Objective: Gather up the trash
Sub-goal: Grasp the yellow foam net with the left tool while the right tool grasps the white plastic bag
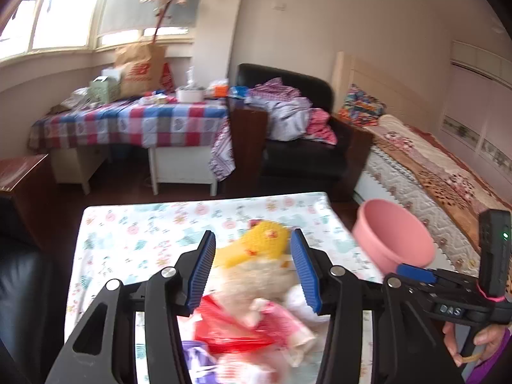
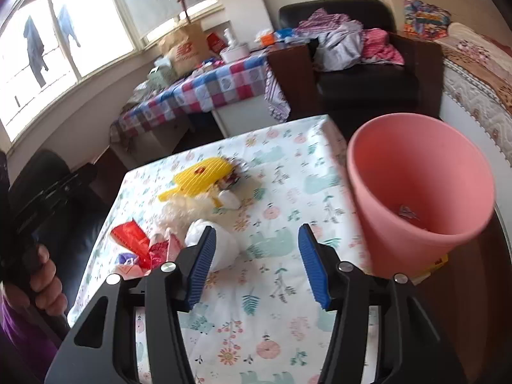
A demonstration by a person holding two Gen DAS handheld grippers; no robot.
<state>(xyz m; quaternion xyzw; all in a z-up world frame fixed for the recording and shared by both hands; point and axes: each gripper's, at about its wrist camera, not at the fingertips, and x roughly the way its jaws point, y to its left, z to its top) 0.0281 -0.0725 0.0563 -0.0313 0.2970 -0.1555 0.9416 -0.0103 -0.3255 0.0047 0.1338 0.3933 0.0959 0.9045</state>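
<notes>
A heap of trash lies on the floral-cloth table (image 2: 288,304): a yellow net (image 2: 201,172), beige fluff (image 2: 188,208), a red wrapper (image 2: 131,235), a crumpled white tissue (image 2: 224,249) and a purple scrap (image 2: 126,259). My left gripper (image 1: 252,233) hangs open just over the heap, with the yellow net (image 1: 259,240) and the fluff (image 1: 252,275) between its fingers but not pinched. My right gripper (image 2: 257,228) is open over bare cloth, and the tissue lies just outside its left finger. The pink bin (image 2: 416,198) stands at the table's right side with a small scrap (image 2: 406,212) inside.
A black armchair (image 2: 368,76) piled with clothes stands behind the table. A checked-cloth table (image 2: 208,86) with bags and boxes is under the window, and a bed (image 1: 432,172) runs along the right. A hand (image 2: 44,275) holds the left gripper's handle at the left edge.
</notes>
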